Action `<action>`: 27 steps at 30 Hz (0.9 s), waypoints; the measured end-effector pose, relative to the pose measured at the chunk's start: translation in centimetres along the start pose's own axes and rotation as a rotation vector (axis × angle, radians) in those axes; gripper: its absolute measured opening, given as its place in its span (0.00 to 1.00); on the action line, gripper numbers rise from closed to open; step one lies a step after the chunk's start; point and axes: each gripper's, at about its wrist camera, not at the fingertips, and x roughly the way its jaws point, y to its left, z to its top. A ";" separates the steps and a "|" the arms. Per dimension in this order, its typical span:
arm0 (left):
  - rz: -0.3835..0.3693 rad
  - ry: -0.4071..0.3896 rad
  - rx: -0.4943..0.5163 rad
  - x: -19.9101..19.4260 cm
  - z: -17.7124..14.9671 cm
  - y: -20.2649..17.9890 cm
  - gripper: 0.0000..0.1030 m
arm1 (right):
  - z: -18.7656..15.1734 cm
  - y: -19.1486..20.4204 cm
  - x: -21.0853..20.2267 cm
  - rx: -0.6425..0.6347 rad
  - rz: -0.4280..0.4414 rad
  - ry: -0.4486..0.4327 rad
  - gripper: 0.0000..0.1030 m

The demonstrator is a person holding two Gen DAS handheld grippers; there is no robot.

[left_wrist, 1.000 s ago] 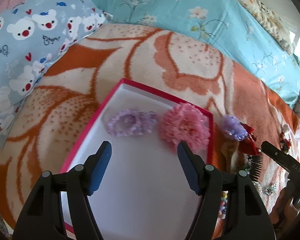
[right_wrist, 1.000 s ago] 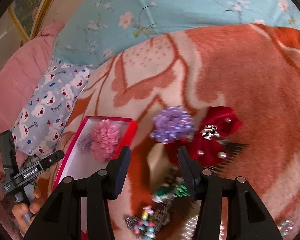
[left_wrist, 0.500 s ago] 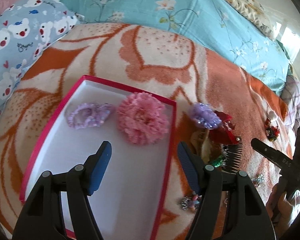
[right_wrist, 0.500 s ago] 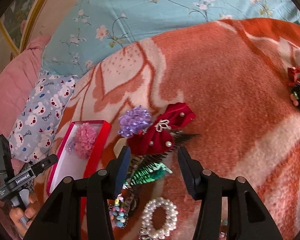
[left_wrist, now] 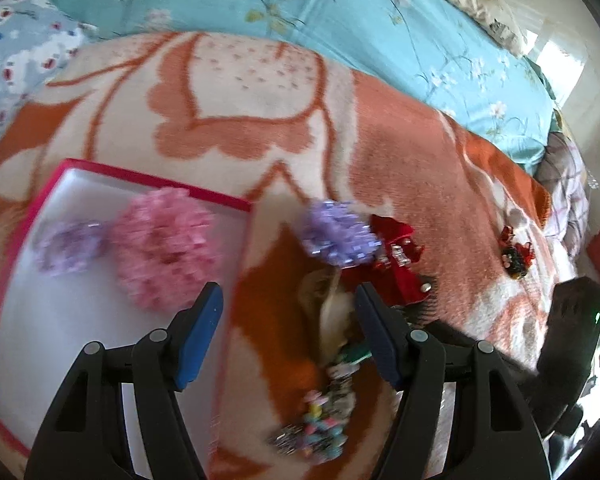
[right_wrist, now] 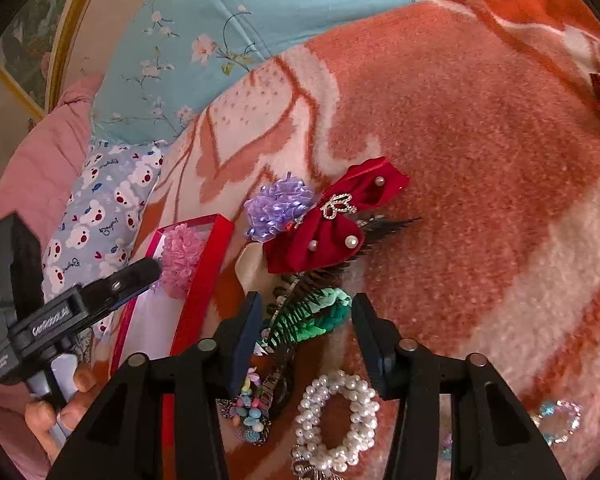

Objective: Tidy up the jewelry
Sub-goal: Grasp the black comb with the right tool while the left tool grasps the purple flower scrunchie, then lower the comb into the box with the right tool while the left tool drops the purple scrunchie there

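A red-rimmed white box (left_wrist: 80, 316) (right_wrist: 204, 280) lies on the blanket and holds a pink flower scrunchie (left_wrist: 166, 252) (right_wrist: 180, 258) and a pale purple one (left_wrist: 70, 246). Right of it lies a pile: a purple flower scrunchie (left_wrist: 338, 236) (right_wrist: 278, 206), a red bow clip (left_wrist: 398, 264) (right_wrist: 332, 220), a green braided band (right_wrist: 324, 312), a black comb (right_wrist: 300, 312), a beaded clip (left_wrist: 320, 428) (right_wrist: 248, 412) and a pearl bracelet (right_wrist: 336, 412). My left gripper (left_wrist: 290, 332) is open over the box's right edge. My right gripper (right_wrist: 306, 336) is open, just above the green band.
An orange and cream blanket (right_wrist: 480, 160) covers the bed. A bear-print pillow (right_wrist: 100, 208) and a blue floral quilt (left_wrist: 340, 20) lie behind. A small red and black clip (left_wrist: 516, 252) lies far right. A clear bead bracelet (right_wrist: 560, 420) lies at lower right.
My left gripper has swung right, from over the box to its right edge near the pile. My right gripper has moved back and rightward over the pile; the pearl bracelet came into view.
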 end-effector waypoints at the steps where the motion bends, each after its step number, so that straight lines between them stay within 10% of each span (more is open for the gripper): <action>1: -0.001 0.016 0.000 0.6 0.2 -0.3 0.66 | 0.0 0.0 0.2 0.003 0.003 0.005 0.35; 13: -0.038 0.124 -0.047 8.3 3.4 -2.2 0.64 | 0.3 -1.0 1.7 0.046 0.062 0.031 0.10; 18: -0.069 0.151 -0.020 9.1 2.9 -2.8 0.13 | 0.1 -1.5 1.7 0.051 0.080 0.029 0.06; 27: -0.069 0.049 0.014 4.0 2.0 -2.4 0.01 | -0.1 -1.1 -2.2 0.029 0.092 -0.053 0.01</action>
